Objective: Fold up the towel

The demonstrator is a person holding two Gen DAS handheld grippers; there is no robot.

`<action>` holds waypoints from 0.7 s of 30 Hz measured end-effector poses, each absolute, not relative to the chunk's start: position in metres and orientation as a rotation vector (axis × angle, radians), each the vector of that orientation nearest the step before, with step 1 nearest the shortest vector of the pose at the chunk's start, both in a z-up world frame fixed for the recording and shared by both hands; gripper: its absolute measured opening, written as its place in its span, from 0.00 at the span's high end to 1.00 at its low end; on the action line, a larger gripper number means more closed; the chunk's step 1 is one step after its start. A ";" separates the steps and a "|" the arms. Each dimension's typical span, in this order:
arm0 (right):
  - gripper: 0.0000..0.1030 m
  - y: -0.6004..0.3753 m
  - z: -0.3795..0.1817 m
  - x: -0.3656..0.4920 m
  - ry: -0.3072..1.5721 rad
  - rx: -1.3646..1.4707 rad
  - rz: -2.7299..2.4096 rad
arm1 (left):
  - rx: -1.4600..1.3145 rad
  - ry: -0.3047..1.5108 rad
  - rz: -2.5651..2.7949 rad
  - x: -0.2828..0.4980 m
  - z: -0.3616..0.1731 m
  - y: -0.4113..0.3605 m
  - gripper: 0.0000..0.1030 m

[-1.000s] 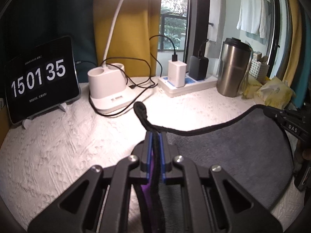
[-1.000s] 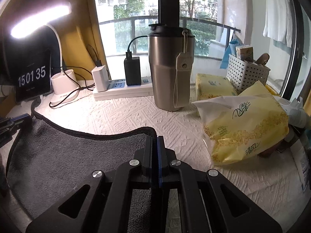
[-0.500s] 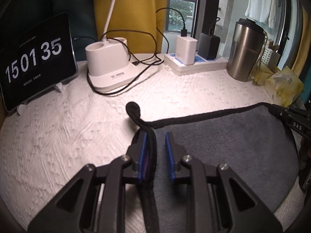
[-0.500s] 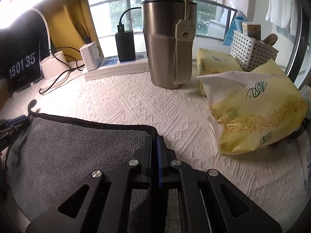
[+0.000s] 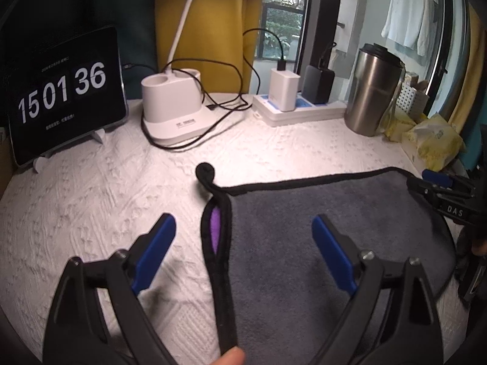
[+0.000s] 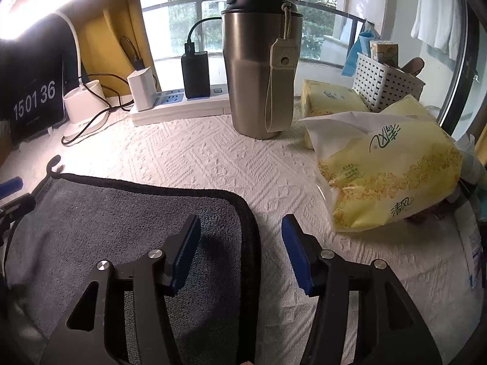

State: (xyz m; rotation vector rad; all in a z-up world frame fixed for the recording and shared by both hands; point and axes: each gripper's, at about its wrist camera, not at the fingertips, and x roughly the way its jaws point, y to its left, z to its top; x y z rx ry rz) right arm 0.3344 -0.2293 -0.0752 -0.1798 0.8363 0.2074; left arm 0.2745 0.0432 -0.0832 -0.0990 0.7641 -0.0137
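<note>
Towel [image 5: 319,243]: dark grey w/ black piping, laid flat on the white textured table cover [image 5: 91,206]; folded edge seen on its L side, purple underside exposed in the gap [image 5: 215,228]. Hanging loop [image 5: 204,171] lies at the far L corner.

L gripper [image 5: 243,249]: jaws spread wide, nothing held. One blue pad is over the table cover, the other over the towel, so the folded edge lies between them, untouched.

R gripper [image 6: 240,249]: jaws parted, nothing held. The towel's R piped edge [image 6: 251,228] runs between the pads; L pad sits over the cloth, R pad over bare cover.

Why so placed: both tools are judged to be straddling opposite side edges, corners let go so the layer can settle flat. Edges look roughly aligned; one fold is judged done, a further fold prob. remaining.

Tumbler [image 6: 258,70]: steel, lid on, strap hanging; contents not visible. Kept at the back by the power strip [image 6: 182,106], well apart from the towel.

Basket [image 6: 383,85]: white perforated, holding a carton and other items too small to ID.

Tissue pack [image 6: 389,176]: yellow, soft, a sheet pulled up at top; near the towel's R side, could be brushed by a wide sweep.

Clock display [image 5: 64,91]: propped at far L.
</note>
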 end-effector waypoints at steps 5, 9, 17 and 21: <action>0.34 -0.233 -0.069 0.323 0.824 -0.174 0.202 | -0.122 0.731 -0.013 0.260 -0.077 0.044 0.07; 0.33 -0.237 -0.060 0.310 0.802 -0.165 0.200 | -0.141 0.696 -0.021 0.246 -0.065 0.044 0.07; 0.33 -0.245 -0.043 0.280 0.750 -0.141 0.222 | -0.092 0.621 -0.010 0.213 -0.042 0.030 0.07; 0.33 -0.245 -0.028 0.258 0.680 -0.138 0.244 | -0.092 0.566 0.000 0.193 -0.031 0.025 0.07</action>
